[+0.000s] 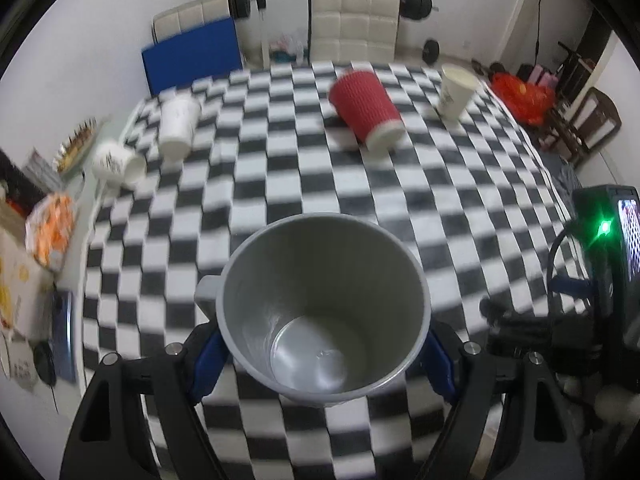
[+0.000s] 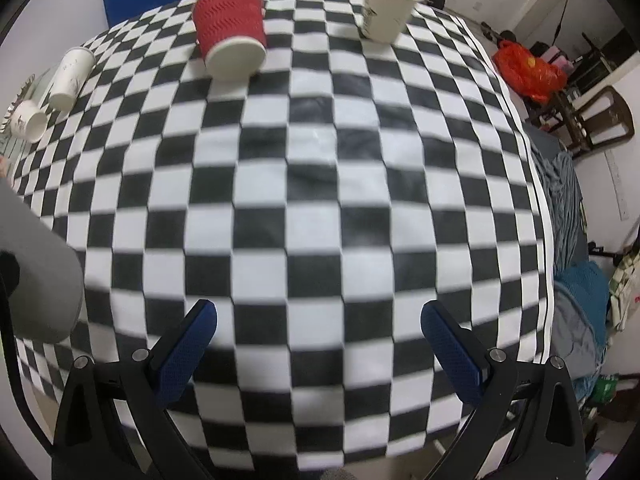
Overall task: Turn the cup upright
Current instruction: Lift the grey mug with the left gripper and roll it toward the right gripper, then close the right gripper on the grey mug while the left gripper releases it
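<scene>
My left gripper [image 1: 320, 356] is shut on a grey metal mug [image 1: 324, 308], held above the checkered table with its open mouth facing the camera and its handle to the left. The mug's grey side shows at the left edge of the right wrist view [image 2: 40, 280]. My right gripper [image 2: 320, 332] is open and empty over the near part of the table. A red ribbed paper cup [image 1: 366, 110] lies on its side at the far centre; it also shows in the right wrist view [image 2: 232, 28].
A white paper cup [image 1: 454, 92] stands upright at the far right. Two white cups [image 1: 178, 124] [image 1: 118, 164] lie on their sides at the far left. The checkered cloth [image 2: 320, 184] covers the table. Clutter lies beyond the left edge; chairs and bags stand at the right.
</scene>
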### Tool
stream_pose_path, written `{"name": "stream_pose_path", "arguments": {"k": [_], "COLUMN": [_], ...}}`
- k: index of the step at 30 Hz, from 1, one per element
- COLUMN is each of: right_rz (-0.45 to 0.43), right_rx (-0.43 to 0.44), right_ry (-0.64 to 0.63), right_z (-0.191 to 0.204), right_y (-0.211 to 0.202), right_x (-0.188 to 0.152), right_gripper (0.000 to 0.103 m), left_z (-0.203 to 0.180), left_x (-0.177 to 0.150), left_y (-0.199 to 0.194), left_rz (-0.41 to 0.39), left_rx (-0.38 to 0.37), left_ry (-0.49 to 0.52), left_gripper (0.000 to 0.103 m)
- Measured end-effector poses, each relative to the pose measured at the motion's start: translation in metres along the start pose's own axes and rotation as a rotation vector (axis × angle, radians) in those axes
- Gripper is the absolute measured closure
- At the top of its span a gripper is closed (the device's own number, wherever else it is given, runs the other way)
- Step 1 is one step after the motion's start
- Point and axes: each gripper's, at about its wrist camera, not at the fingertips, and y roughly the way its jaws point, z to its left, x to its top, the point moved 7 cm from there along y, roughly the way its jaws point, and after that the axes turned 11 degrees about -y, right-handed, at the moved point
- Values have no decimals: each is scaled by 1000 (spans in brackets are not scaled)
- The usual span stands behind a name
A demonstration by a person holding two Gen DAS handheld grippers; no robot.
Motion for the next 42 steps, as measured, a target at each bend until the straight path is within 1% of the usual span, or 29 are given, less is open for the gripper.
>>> {"name": "stream_pose_path", "arguments": {"k": [3, 6, 8, 10, 12, 18, 24, 28, 33, 39, 42], "right_rz": [12, 25, 32, 40, 41, 63, 71, 80, 84, 99, 104], "right_rx": [11, 25, 31, 33, 28, 24, -1, -5, -17, -19, -15], "right_ry": [29, 58, 72, 78, 81, 114, 151, 189, 197, 210, 217], "right_z": [-13, -25, -32, -38, -43, -61, -73, -78, -74, -70, -66], "right_y": [3, 5, 5, 4, 4, 8, 13, 15, 14, 17, 18], "right_x": [-23, -40, -49, -55, -57, -58, -44, -35, -25, -20, -17], "right_gripper": [0, 0, 0, 0, 0, 0, 0, 0, 0, 0, 0], "left_z": [-3, -8, -15, -20, -26, -38, -51, -58, -58, -60, -64], "left_x": [-24, -46, -59, -64, -63, -34, -4, 5, 11, 9, 9], "left_y": [3, 14, 26, 36, 48, 82, 112, 125, 127, 124, 121], "left_rz": [89, 215, 313, 369, 403, 433, 444, 450, 452, 443, 435], "left_rx": [-19, -44, -73, -84, -87, -76, -80, -80, -76, -62, -77], "left_ry": [-28, -57, -83, -103, -109, -134, -147, -132, -123, -83, -81], "left_gripper": [22, 22, 22, 22, 22, 22, 22, 22, 22, 21, 20]}}
